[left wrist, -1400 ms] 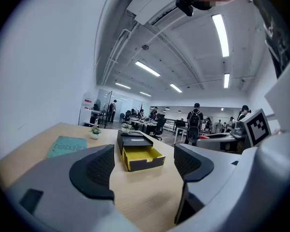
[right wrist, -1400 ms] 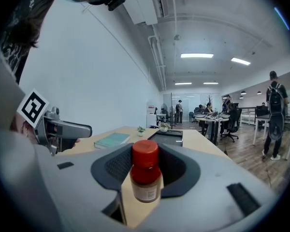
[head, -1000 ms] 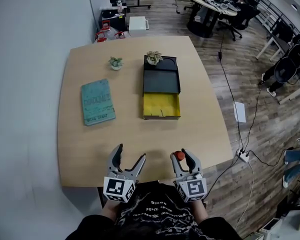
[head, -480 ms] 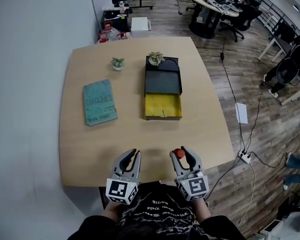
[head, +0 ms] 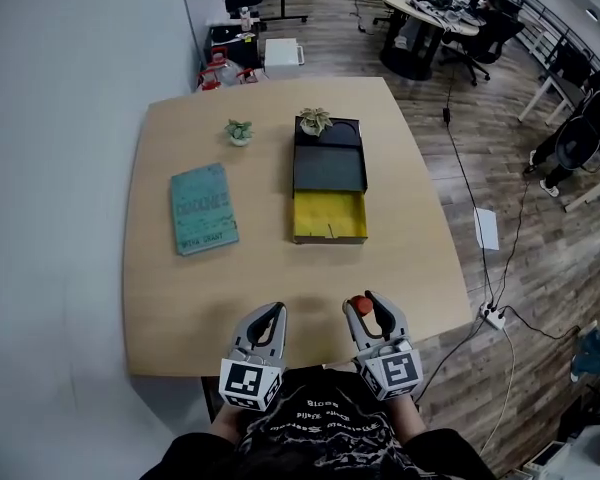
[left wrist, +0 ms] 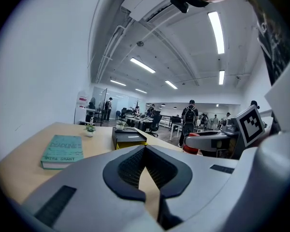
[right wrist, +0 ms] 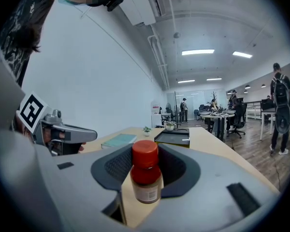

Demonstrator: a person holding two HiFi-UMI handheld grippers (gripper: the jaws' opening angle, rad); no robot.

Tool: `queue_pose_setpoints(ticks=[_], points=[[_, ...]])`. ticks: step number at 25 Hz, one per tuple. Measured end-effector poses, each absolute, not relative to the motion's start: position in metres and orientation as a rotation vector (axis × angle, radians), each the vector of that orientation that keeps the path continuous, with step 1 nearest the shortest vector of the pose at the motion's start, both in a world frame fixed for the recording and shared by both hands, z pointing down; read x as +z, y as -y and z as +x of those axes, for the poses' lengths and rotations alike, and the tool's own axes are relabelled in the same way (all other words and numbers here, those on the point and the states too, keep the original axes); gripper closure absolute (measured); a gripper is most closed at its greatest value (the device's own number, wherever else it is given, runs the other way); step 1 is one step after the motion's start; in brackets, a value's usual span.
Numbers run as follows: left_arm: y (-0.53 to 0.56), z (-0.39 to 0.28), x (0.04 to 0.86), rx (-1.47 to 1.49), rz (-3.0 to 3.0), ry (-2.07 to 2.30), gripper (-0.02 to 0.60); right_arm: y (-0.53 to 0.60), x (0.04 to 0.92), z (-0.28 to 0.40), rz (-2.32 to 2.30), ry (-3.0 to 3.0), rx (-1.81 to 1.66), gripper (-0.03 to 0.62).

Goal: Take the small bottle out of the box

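Observation:
A small bottle [right wrist: 146, 178] with a red cap and a pale label stands upright between the jaws of my right gripper [head: 371, 312], which is shut on it near the table's front edge; its red cap [head: 359, 306] shows in the head view. The box [head: 329, 186], black with a yellow tray pulled out toward me, lies far off at the table's middle and appears as a low dark shape [left wrist: 128, 137] in the left gripper view. My left gripper [head: 269, 321] is shut with nothing between its pads, level with the right one and apart from it.
A teal book [head: 204, 207] lies left of the box. Two small potted plants [head: 239, 130] [head: 315, 120] stand at the far side, one on the box's back end. Beyond the table [head: 180, 288] are office desks, chairs, standing people and floor cables.
The left gripper's jaws have gone from wide open to shut, empty. The right gripper has kept its hold on the bottle. Both have stayed near the front edge.

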State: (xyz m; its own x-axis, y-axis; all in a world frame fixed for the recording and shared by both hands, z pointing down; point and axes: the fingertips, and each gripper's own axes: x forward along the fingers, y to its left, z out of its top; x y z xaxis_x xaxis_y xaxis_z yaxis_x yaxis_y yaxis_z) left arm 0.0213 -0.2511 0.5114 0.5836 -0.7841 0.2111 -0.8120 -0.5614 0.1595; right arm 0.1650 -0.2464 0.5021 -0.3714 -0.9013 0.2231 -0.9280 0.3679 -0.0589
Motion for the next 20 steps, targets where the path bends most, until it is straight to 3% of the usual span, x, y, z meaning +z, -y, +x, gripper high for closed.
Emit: queue_pose_setpoints(ticks=[20], points=[[0.2538, 0.0130, 0.5133, 0.124, 2.542, 1.317, 0.578, 0.2466, 0.5074, 0.1580, 1.657, 2.444, 0.246, 0.436]])
